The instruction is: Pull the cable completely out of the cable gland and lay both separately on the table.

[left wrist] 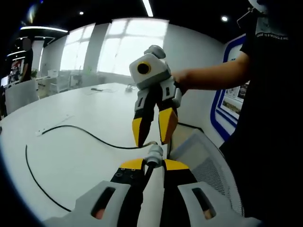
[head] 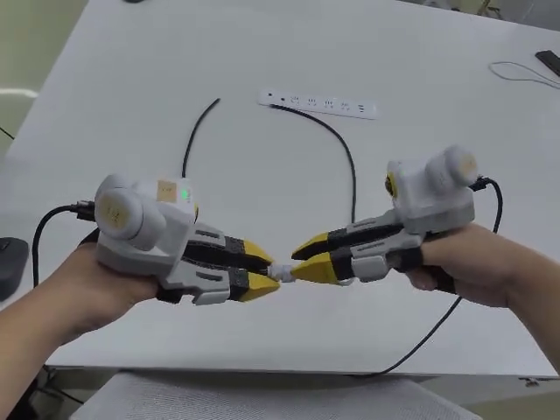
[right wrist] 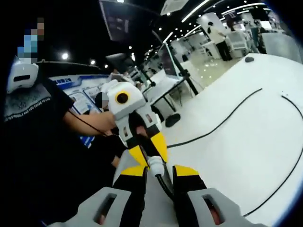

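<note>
Cable gland (head: 282, 273), small and pale, sits at the fingertips of the left gripper (head: 268, 269), whose jaws are closed in on it; right gripper (head: 301, 260) meets it tip to tip, jaws partly apart, lower finger touching the gland.

Right gripper view: black cable (right wrist: 164, 183) runs from the gland back between that gripper's own fingers, seemingly clear of both.

Head view: cable emerges beyond the right fingers and curves away to end near a white power strip (head: 319, 104); bare table (head: 262, 52) lies well beyond the fingertips; near edge just below them.

Left gripper view adds a mesh chair (left wrist: 204, 158) beside the fingers; shirt print too small to read.
</note>
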The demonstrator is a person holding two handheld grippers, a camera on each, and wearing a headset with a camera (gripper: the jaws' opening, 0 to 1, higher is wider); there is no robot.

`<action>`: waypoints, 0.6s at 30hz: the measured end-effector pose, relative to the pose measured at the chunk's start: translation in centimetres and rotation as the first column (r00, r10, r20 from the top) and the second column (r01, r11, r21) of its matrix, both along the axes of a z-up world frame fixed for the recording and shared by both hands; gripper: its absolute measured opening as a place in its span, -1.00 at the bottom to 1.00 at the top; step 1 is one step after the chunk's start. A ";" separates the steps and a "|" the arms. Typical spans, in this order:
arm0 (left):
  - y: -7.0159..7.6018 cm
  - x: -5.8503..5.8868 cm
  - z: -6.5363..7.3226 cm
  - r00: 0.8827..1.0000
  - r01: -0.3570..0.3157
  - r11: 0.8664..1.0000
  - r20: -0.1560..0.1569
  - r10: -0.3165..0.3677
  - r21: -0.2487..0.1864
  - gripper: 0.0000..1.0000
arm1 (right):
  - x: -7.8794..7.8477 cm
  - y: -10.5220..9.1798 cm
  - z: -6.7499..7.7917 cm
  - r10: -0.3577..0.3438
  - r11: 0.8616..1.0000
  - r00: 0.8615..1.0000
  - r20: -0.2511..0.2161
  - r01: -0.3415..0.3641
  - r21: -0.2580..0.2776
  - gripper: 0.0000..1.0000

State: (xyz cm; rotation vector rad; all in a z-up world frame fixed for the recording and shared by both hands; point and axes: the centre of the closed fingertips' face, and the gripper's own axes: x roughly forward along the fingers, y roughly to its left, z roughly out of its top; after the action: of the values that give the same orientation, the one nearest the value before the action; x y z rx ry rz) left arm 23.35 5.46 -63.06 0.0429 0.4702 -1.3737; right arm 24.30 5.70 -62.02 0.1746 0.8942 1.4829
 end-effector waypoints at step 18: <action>0.0 -0.2 0.1 1.000 0.008 1.000 0.022 -0.008 0.008 -0.71 | -1.8 0.7 -0.4 0.044 0.999 0.992 -0.118 -0.041 0.030 -0.83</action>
State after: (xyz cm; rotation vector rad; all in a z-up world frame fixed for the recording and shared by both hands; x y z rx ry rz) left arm 23.17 5.51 -62.92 0.0660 0.4572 -1.3777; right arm 22.53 6.43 -62.45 0.2678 0.9782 1.5377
